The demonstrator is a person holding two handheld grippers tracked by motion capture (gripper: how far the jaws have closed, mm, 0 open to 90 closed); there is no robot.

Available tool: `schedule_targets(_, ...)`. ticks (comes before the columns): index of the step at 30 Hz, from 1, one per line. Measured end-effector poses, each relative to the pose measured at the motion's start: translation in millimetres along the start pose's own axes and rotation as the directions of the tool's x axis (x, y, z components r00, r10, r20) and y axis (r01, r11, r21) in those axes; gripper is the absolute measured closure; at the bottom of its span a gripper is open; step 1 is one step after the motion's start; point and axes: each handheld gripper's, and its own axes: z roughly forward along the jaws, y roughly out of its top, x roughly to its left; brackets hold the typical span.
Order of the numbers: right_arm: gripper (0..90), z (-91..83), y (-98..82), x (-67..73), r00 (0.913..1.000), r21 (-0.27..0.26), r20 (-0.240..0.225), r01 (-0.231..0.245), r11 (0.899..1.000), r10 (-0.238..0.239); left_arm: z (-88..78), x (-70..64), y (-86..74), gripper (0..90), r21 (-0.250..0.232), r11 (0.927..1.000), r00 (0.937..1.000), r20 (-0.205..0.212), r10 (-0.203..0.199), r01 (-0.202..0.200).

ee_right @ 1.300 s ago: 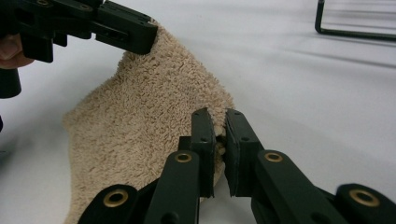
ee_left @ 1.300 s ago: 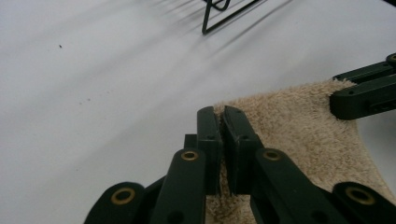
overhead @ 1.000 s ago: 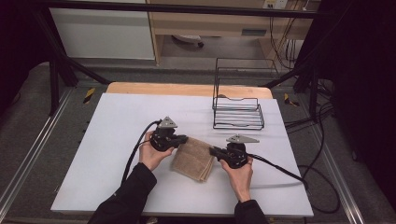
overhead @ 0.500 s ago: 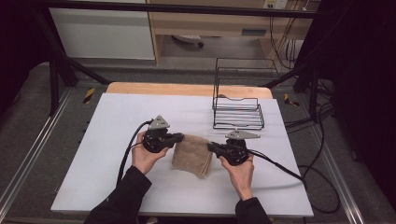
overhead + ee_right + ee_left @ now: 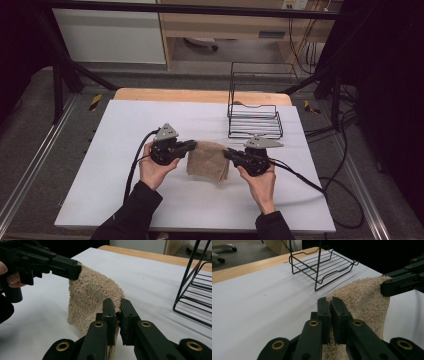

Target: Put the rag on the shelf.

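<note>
Two grippers share one beige towel [image 5: 208,161] in the high view: the left gripper [image 5: 191,145] pinches its left edge and the right gripper [image 5: 228,154] its right edge, so the cloth hangs between them over the middle of the white surface [image 5: 125,130]. Its lower part looks to rest on or hang just above the surface; I cannot tell which. Behind the right hand stands a black wire rack [image 5: 254,120], near but apart from the towel.

From the left gripper view, the left gripper [image 5: 331,305] has its jaws clenched on a fold of the towel [image 5: 359,297], and across the cloth the other gripper's jaws bite the far corner. The rack [image 5: 322,265] sits farther back on the surface.

From the right gripper view, the right gripper [image 5: 117,307] is likewise clamped on towel [image 5: 92,297] fabric, while the far corner hangs from the left gripper's jaws, the cloth drooping in a tent between.

I judge this to be the lifting step of a fold or a carry. Next, both hands need to move together, keeping even tension so neither corner slips, and settle whether the towel goes flat or toward the rack.
</note>
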Motion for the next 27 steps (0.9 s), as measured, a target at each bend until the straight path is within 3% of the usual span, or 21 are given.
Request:
schedule_targets(13, 84.1, -19.3, 11.5, -0.9, 0.9987, -0.043, 0.031, 0.041, 0.998, -0.04, 0.5, -10.1, 11.8, 85.3, -0.062, 0.998, 1.0, 0.005, -0.005, 0.005)
schedule_targets(27, 84.2, -37.4, 25.9, -6.1, 0.9951, -0.092, 0.077, 0.069, 0.993, -0.062, 3.5, -20.0, 30.5, 85.4, -0.137, 0.9905, 0.9999, 0.011, -0.006, 0.007)
